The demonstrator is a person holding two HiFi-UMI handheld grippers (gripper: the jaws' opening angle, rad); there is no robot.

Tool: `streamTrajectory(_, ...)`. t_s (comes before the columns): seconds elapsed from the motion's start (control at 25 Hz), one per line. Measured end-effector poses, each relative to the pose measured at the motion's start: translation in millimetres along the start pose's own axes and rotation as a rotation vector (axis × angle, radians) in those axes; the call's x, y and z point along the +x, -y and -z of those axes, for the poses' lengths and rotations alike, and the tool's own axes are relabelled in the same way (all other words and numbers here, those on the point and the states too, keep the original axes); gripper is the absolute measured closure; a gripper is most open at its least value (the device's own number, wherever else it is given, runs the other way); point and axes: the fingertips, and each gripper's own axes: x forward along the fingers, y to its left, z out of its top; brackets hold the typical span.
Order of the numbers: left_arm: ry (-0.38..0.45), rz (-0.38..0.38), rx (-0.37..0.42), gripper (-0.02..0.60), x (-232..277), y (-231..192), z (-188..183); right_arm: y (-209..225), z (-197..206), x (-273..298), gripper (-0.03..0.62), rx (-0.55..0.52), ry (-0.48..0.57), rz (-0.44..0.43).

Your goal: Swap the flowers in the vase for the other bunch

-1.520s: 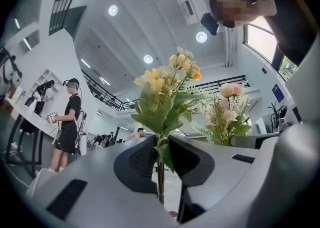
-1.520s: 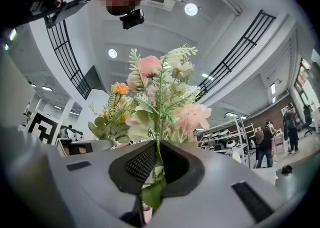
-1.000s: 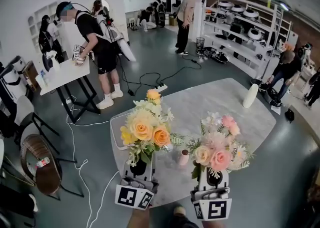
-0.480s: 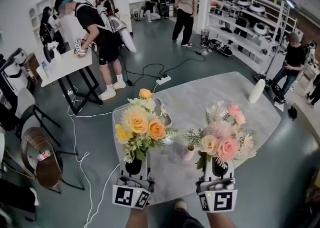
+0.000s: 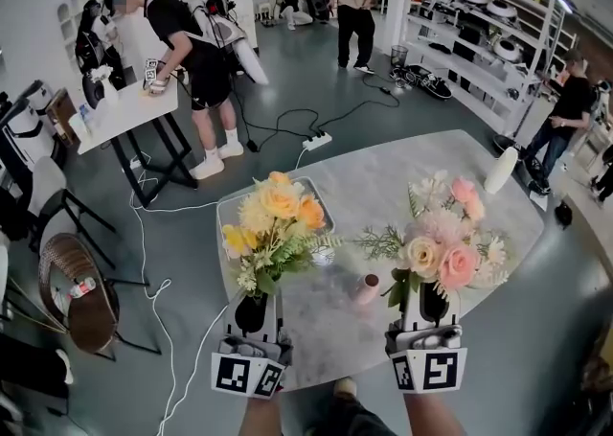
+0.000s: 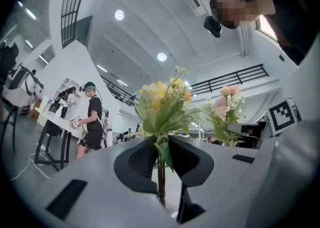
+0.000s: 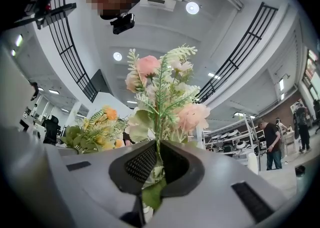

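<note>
I hold one bunch of flowers in each tool, up over the near edge of the desk (image 5: pixel 402 185). My left tool (image 5: pixel 252 317) pinches the thin stems of the yellow bunch (image 5: pixel 273 228). Its two jaws are pressed close on the stems. My right tool (image 5: pixel 422 308) pinches the stems of the pink bunch (image 5: pixel 445 242) the same way, with green leaves squeezed between its jaws.

The little pink vase (image 5: pixel 367 287) stands on the desk near the near edge, between my two tools. It looks empty to me, so I think I am in the middle of the swap: the flowers are out and the new ones are not in yet. I cannot tell which bunch belongs in it.

Next I think I must bring the right bunch over the vase, hold it straight up, and slide the stems down into the small mouth. The mouth is narrow and the vase is small, so I should go slowly or it may tip.

I count two bunches, one vase, two tools, and one white bottle (image 5: pixel 501 171) by the far right edge of the desk.
</note>
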Motion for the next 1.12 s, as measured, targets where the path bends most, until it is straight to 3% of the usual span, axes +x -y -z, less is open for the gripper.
streamTrajectory(0.44, 0.017, -0.026, -0.030, 0.515, 0.5, 0.9, 2.6, 21.4, -11.1, 7.9, 0.558, 0.024, 0.041, 0.015)
streamTrajectory(1.12, 0.020, -0.018, -0.045, 0.515, 7.9, 4.9, 18.8, 11.7, 22.4, 25.0, 0.557, 0.096, 0.025, -0.016)
